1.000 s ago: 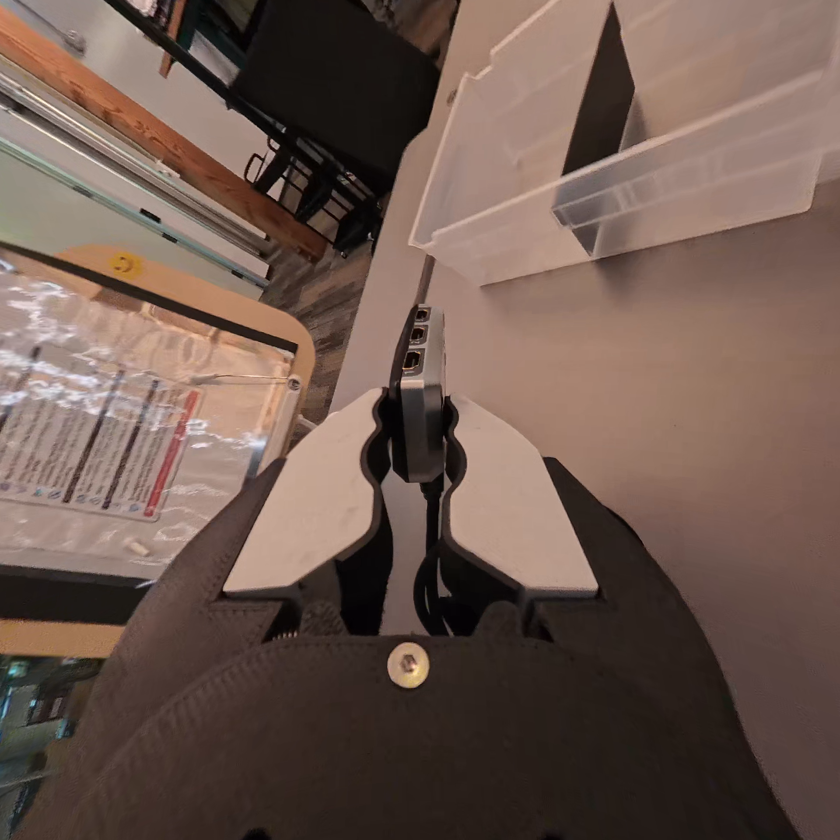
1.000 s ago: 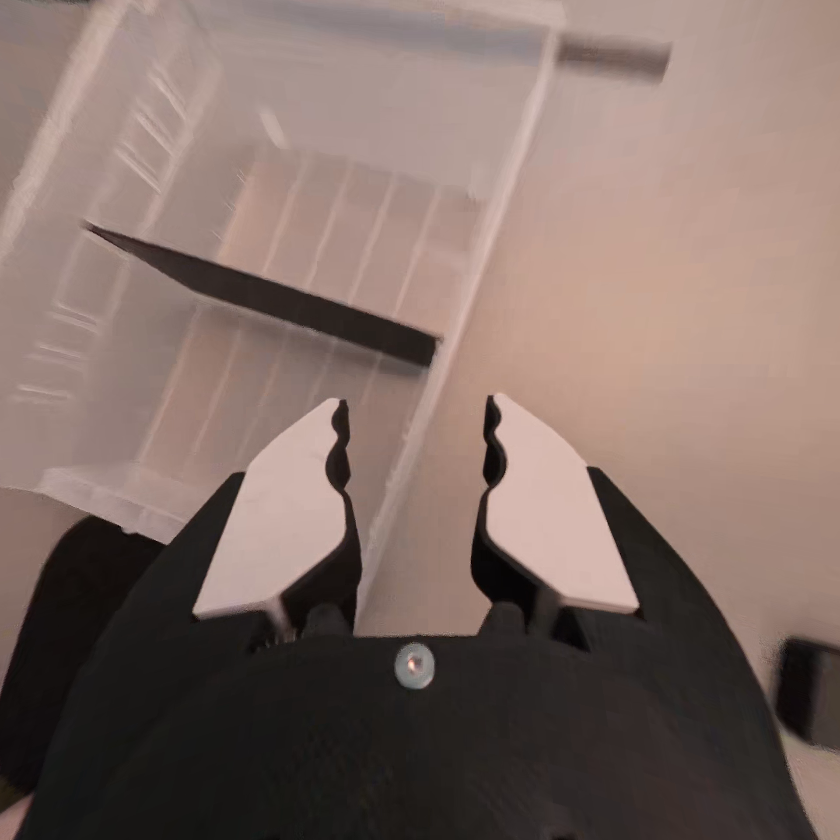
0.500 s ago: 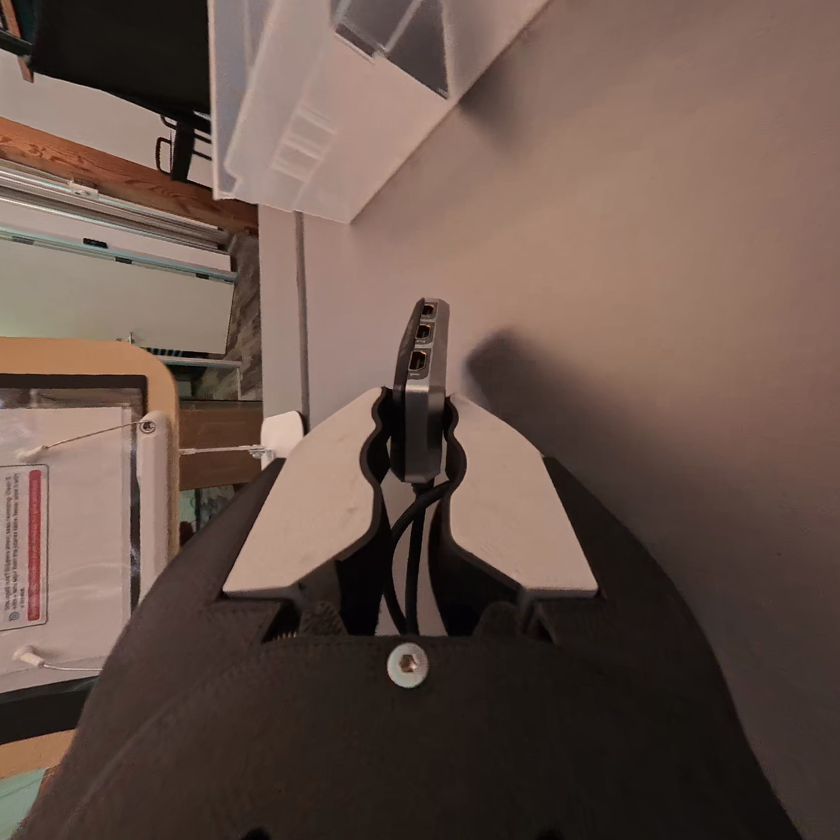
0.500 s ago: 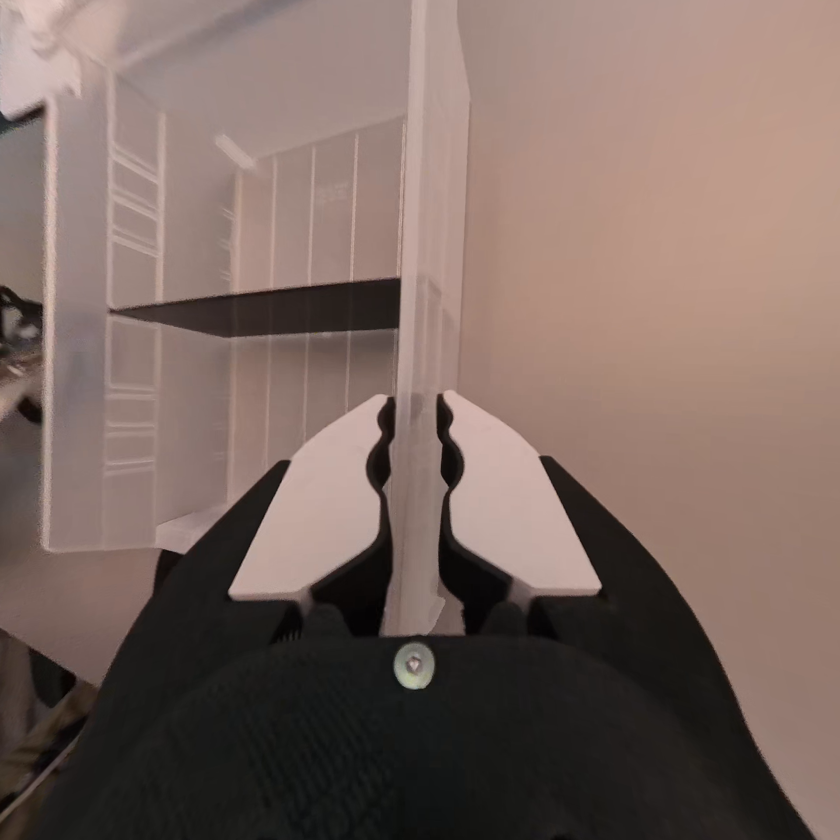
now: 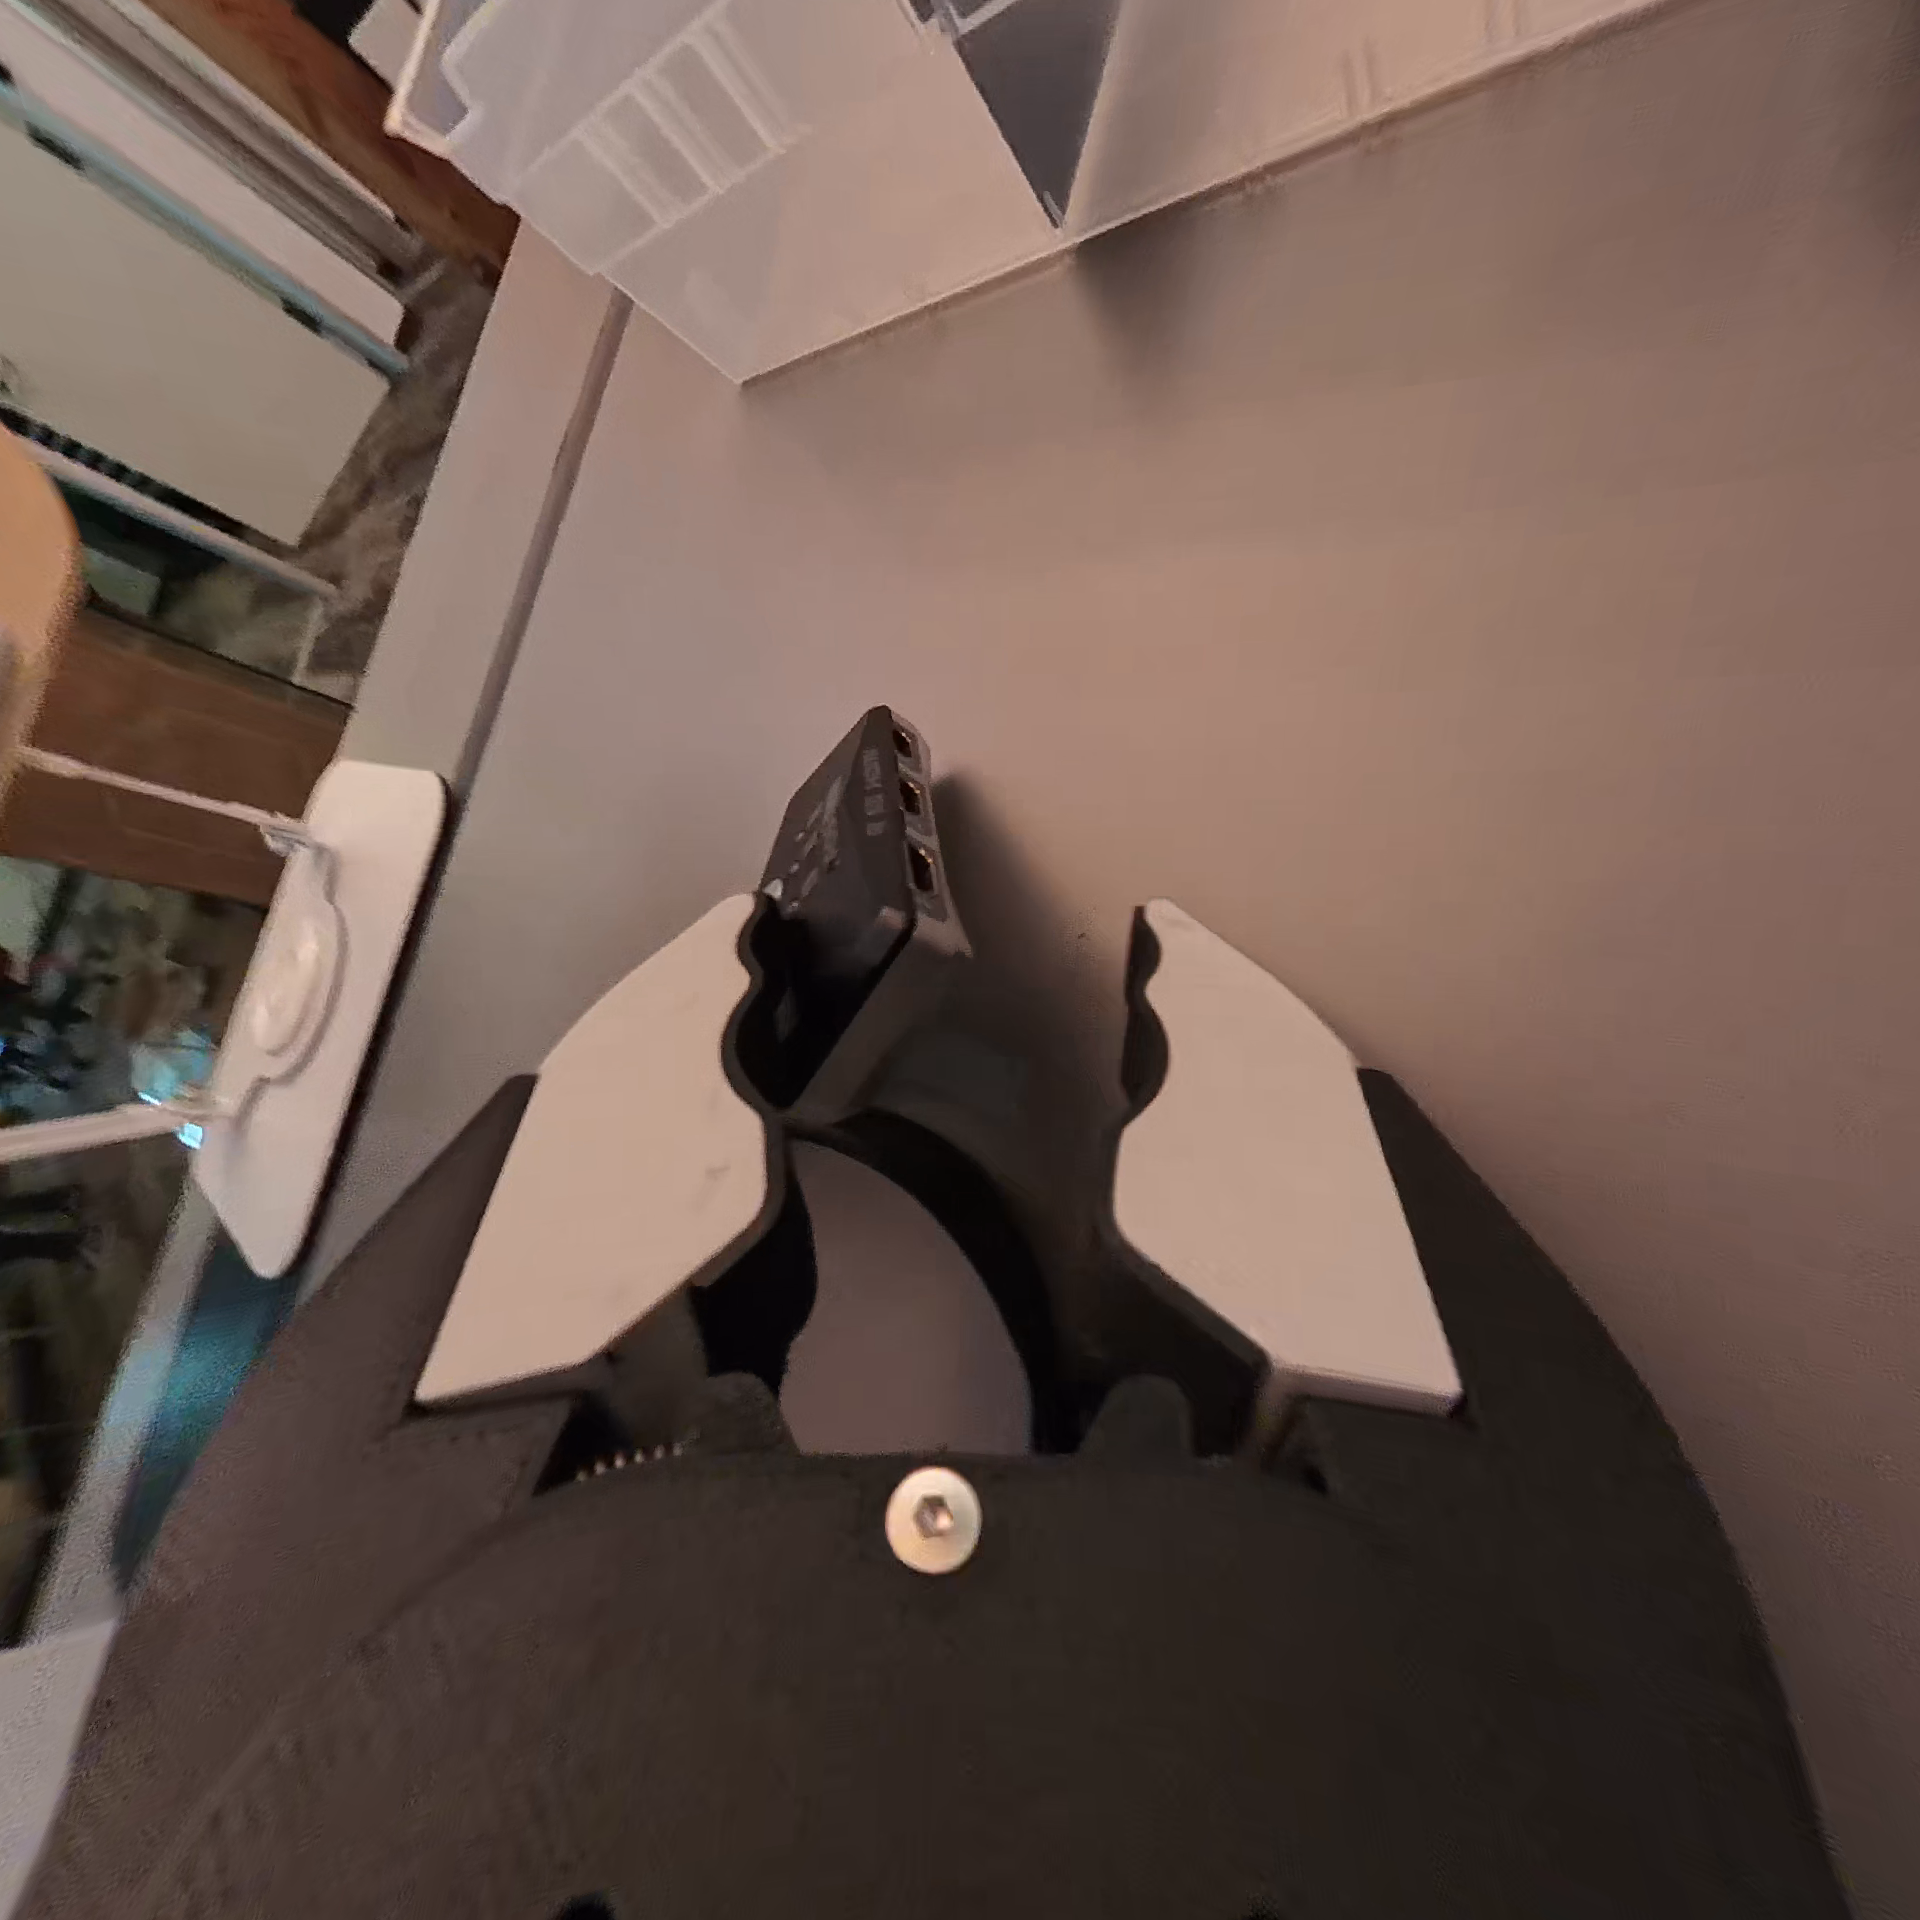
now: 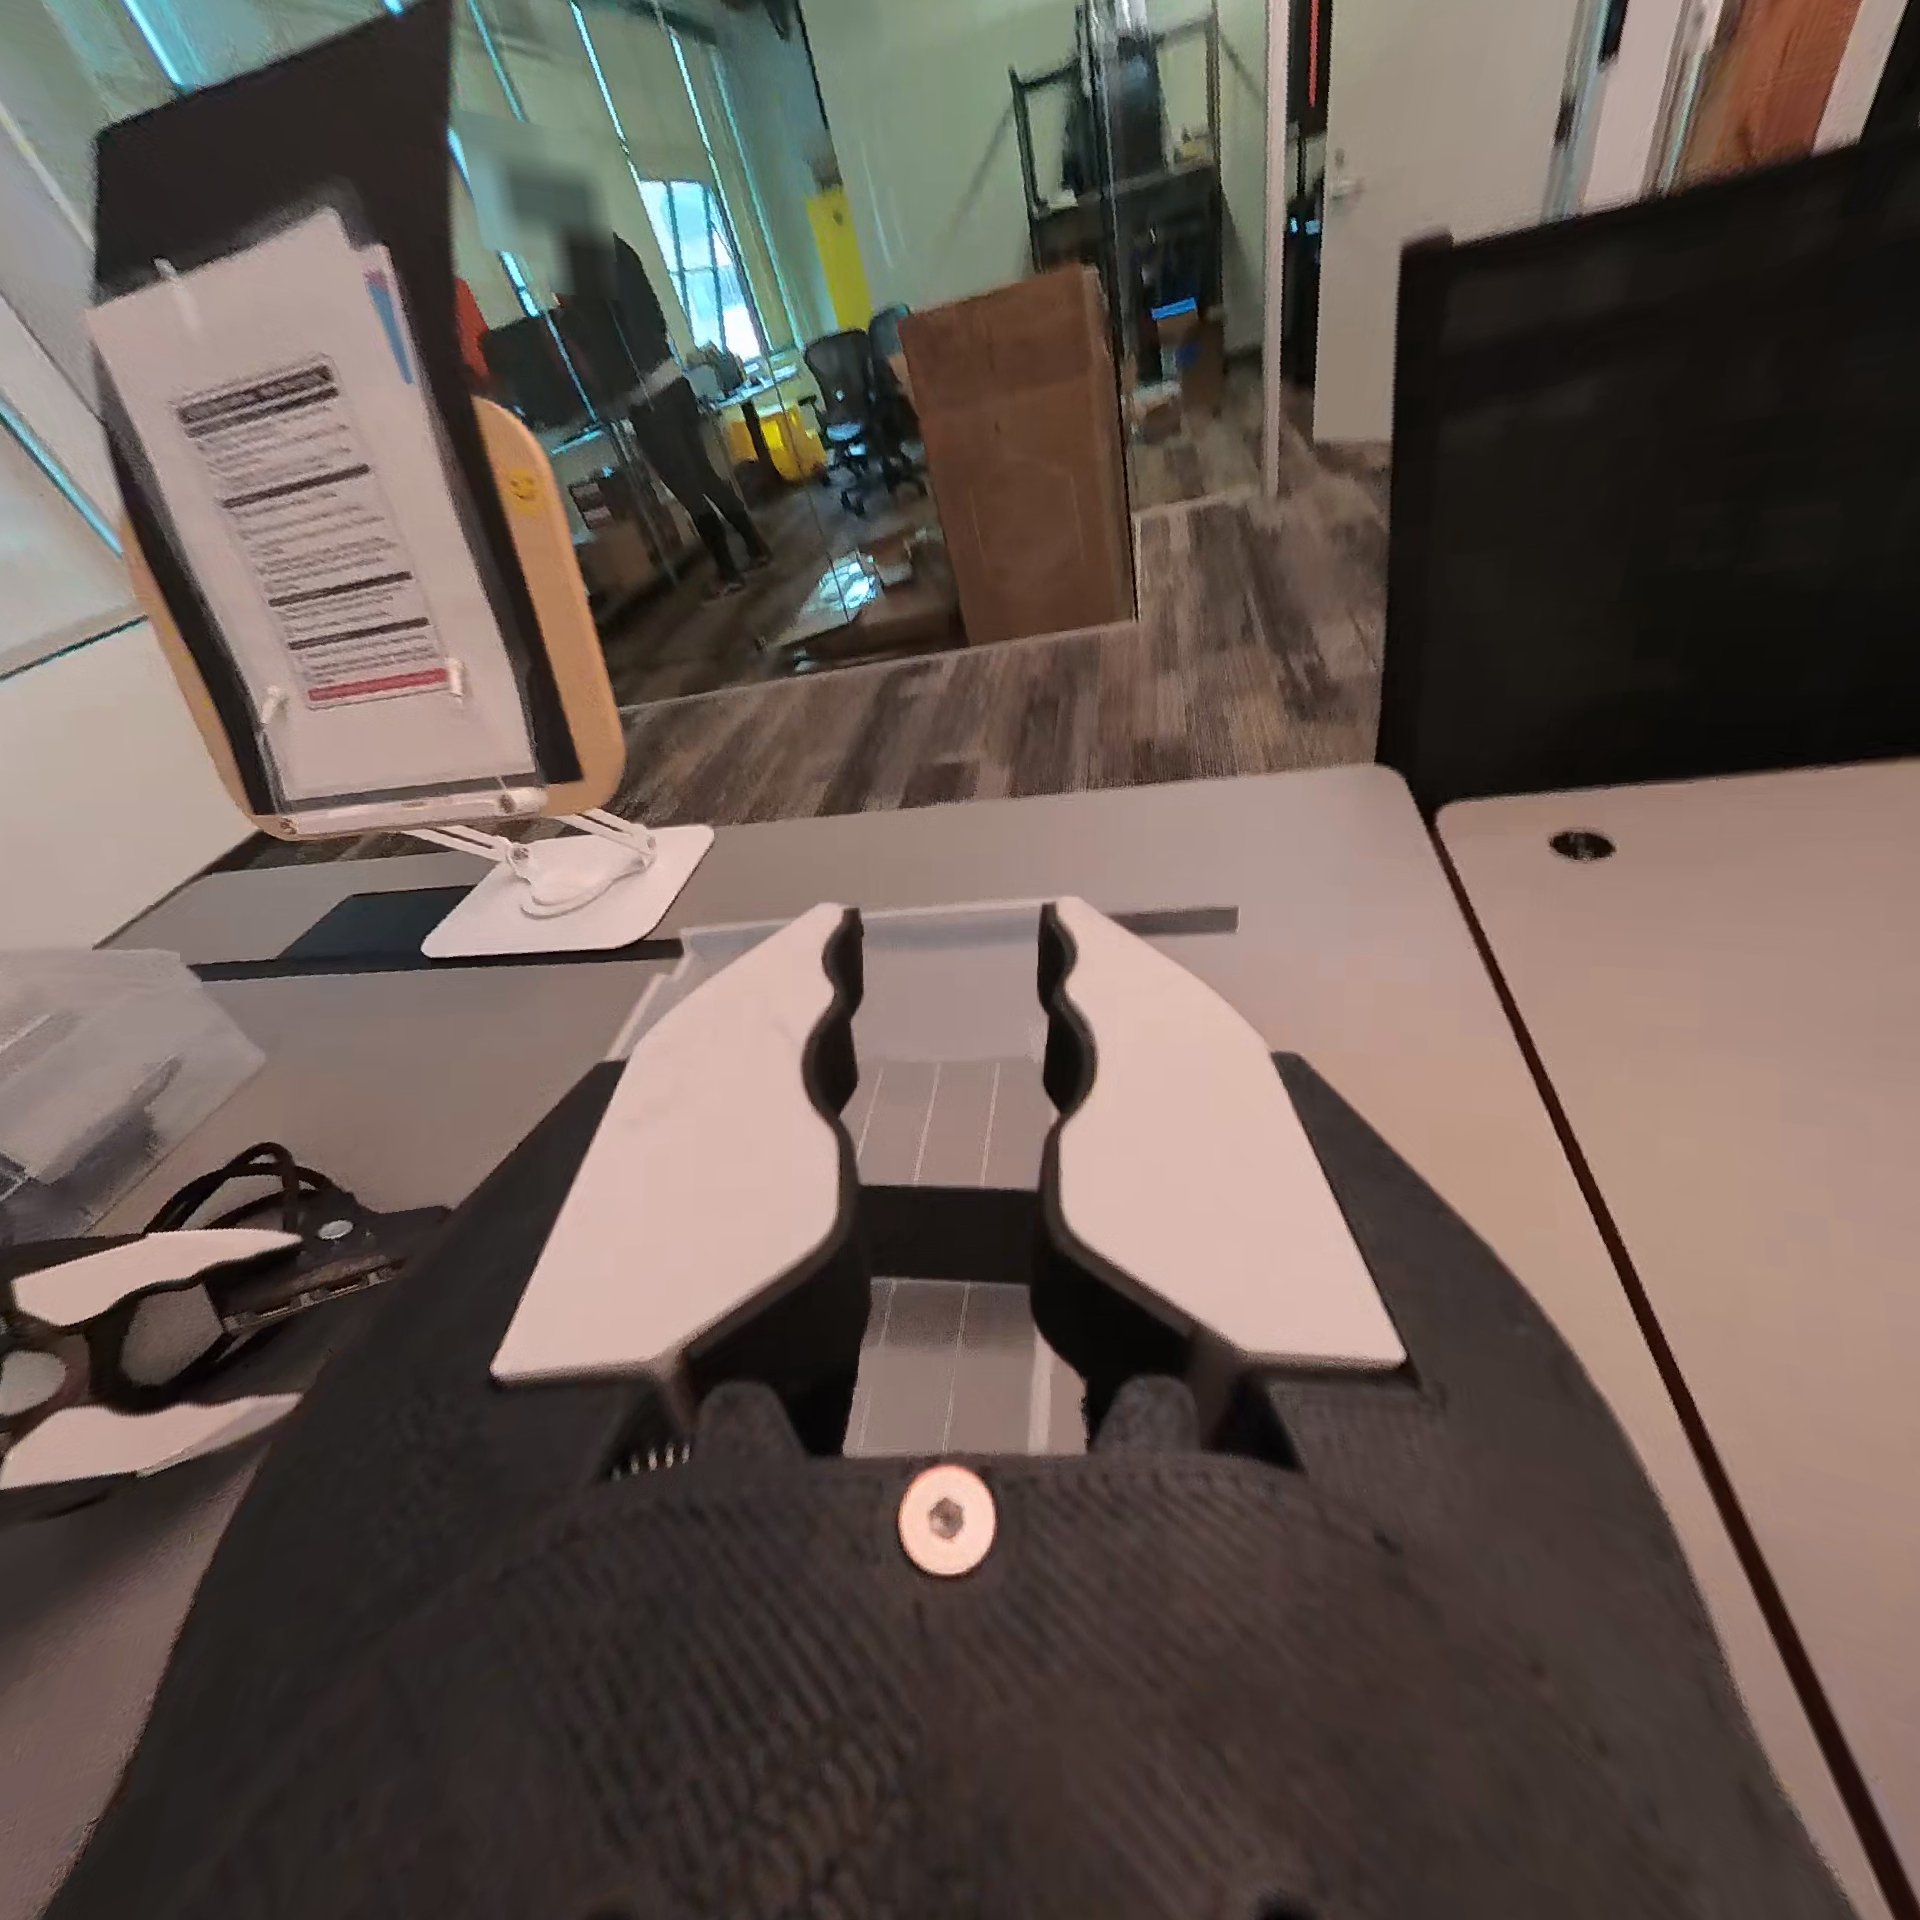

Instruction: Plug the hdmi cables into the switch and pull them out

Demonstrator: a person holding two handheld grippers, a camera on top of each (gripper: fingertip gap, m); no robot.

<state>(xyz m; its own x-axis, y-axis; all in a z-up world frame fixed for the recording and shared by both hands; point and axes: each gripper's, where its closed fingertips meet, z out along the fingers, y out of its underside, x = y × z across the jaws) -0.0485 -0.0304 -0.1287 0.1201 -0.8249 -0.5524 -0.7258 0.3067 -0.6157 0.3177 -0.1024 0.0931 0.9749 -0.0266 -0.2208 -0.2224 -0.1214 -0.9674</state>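
The dark grey HDMI switch [image 5: 862, 883] with three empty ports lies tilted between my left gripper's [image 5: 948, 914] fingers. It leans on the left finger [image 5: 665, 1039]; the right finger [image 5: 1226, 1060] stands well apart from it, so this gripper is open. A black cable [image 5: 935, 1153] curls from the switch's near end. My right gripper [image 6: 948, 920] is open and empty above a clear plastic bin [image 6: 940, 1112] with a black divider [image 6: 945, 1216]. The right wrist view also shows the left gripper [image 6: 104, 1340] around the switch [image 6: 301, 1283] at the lower left.
The clear bin [image 5: 831, 208] lies beyond the switch on the grey table. A white stand base [image 6: 582, 883] holds a tilted board with a paper sheet [image 6: 343, 561] at the back left. Another clear container [image 6: 94, 1049] is on the left. A table seam [image 6: 1558, 1091] runs along the right.
My left gripper opened and let go of the switch, which tipped against the left finger. My right gripper closed on the bin's wall, then opened off it and swung to face across the table.
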